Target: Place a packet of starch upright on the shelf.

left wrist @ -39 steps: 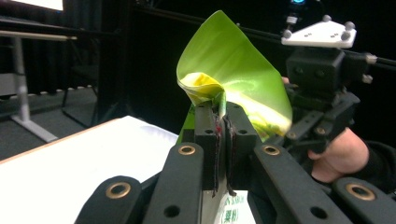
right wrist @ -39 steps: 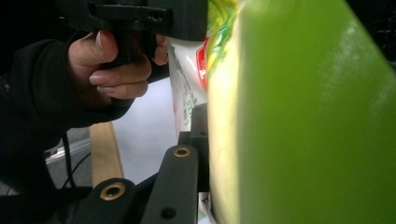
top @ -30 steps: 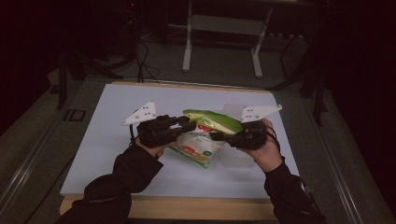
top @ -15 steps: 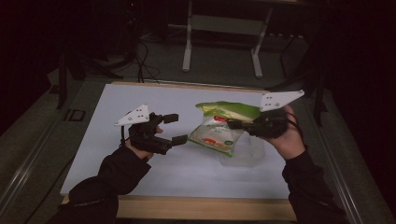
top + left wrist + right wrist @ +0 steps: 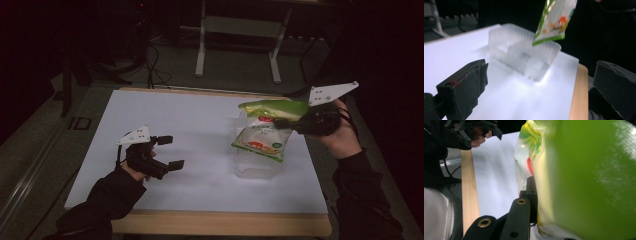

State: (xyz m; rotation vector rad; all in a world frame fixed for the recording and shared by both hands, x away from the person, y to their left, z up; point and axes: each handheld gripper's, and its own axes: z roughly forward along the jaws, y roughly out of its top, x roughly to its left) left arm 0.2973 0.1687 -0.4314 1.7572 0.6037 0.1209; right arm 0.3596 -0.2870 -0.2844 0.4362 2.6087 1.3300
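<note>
Two claws: right claw (image 5: 280,121) pinches the green snack bag (image 5: 262,136) above the clear tray (image 5: 256,167); left claw (image 5: 170,151), jaws just spread, empty. Risk: unsteadied tray tips under the swinging bag.

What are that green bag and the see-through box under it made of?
The bag looks like glossy printed plastic film: it shines and hangs limp from the right gripper. The box seems to be frosted, translucent plastic with ribbed walls; the white table shows through it.

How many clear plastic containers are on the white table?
1. The clear plastic container stands on the white table near its right side, directly under the green snack bag held up by the right tool.
</note>
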